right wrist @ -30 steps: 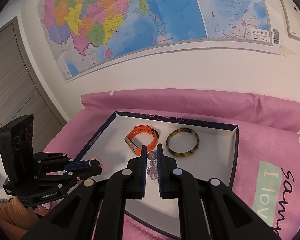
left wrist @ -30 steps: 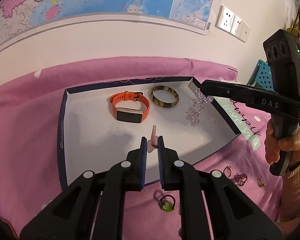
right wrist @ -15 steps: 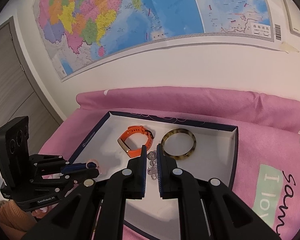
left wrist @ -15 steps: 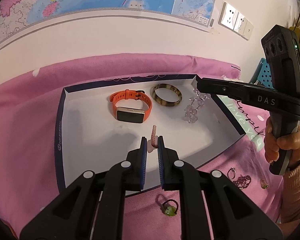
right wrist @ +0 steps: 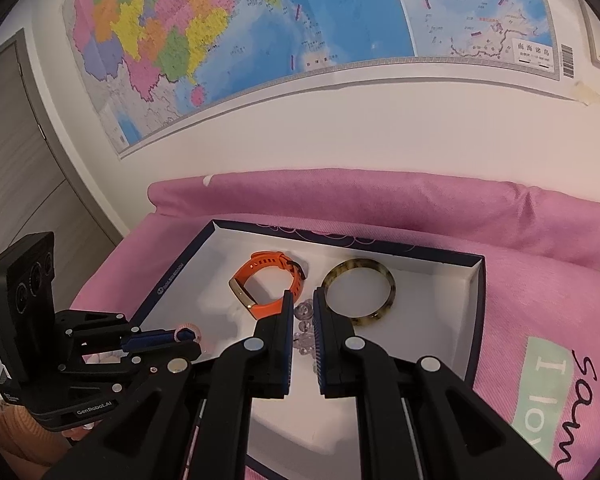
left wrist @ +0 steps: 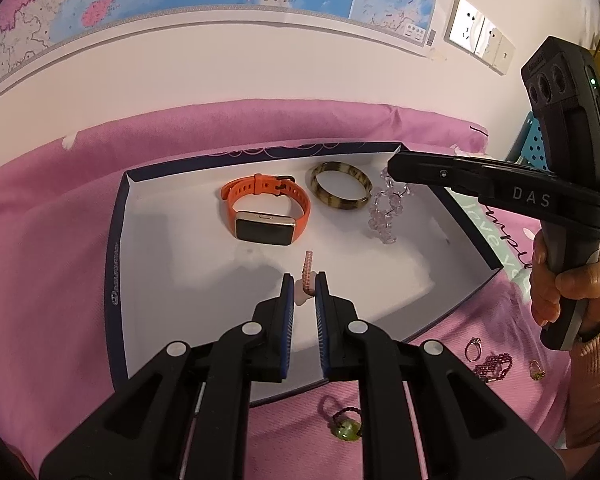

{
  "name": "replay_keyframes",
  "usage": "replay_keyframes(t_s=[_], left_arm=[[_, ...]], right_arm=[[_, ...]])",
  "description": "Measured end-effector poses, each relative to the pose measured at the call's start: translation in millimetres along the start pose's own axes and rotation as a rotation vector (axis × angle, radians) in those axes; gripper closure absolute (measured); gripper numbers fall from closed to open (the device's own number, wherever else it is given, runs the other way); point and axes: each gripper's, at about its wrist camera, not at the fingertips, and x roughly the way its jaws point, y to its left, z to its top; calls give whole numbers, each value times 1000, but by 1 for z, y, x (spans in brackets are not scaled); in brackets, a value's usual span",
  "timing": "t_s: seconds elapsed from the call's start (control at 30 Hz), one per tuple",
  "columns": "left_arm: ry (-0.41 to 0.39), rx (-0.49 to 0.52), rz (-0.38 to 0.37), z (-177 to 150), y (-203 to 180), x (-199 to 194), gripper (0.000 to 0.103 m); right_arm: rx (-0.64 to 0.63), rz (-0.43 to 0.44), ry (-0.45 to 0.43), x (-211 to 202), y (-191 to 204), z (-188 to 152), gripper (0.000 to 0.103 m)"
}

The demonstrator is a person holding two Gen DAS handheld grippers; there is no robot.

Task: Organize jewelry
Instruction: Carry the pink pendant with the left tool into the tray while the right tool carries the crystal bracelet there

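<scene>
A white tray with a navy rim (left wrist: 116, 248) lies on the pink cloth. In it are an orange smartwatch (left wrist: 266, 216) and a tortoiseshell bangle (left wrist: 340, 186). My left gripper (left wrist: 304, 280) is shut on a small pink beaded bracelet (left wrist: 307, 268) over the tray's near part. From the right wrist view the left gripper (right wrist: 194, 338) sits at the tray's left edge with the pink bracelet (right wrist: 188, 328) at its tips. My right gripper (right wrist: 302, 300) is shut on a clear crystal bracelet (right wrist: 303, 320). That crystal bracelet (left wrist: 386, 208) hangs from the right gripper (left wrist: 394, 166) beside the bangle.
On the cloth outside the tray's near side lie a green-stone ring (left wrist: 346, 426), a thin ring (left wrist: 474, 348), a purple beaded piece (left wrist: 494, 364) and another small green ring (left wrist: 536, 372). A hand (left wrist: 560, 280) holds the right gripper's handle. A wall with a map stands behind.
</scene>
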Motion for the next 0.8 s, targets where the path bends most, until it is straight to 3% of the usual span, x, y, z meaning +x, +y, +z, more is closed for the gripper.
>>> replay_keyframes(t_s=[0.8], left_arm=[[68,-34,20,9,6,29,92]], right_arm=[[-3,18,63,26,7,5,91]])
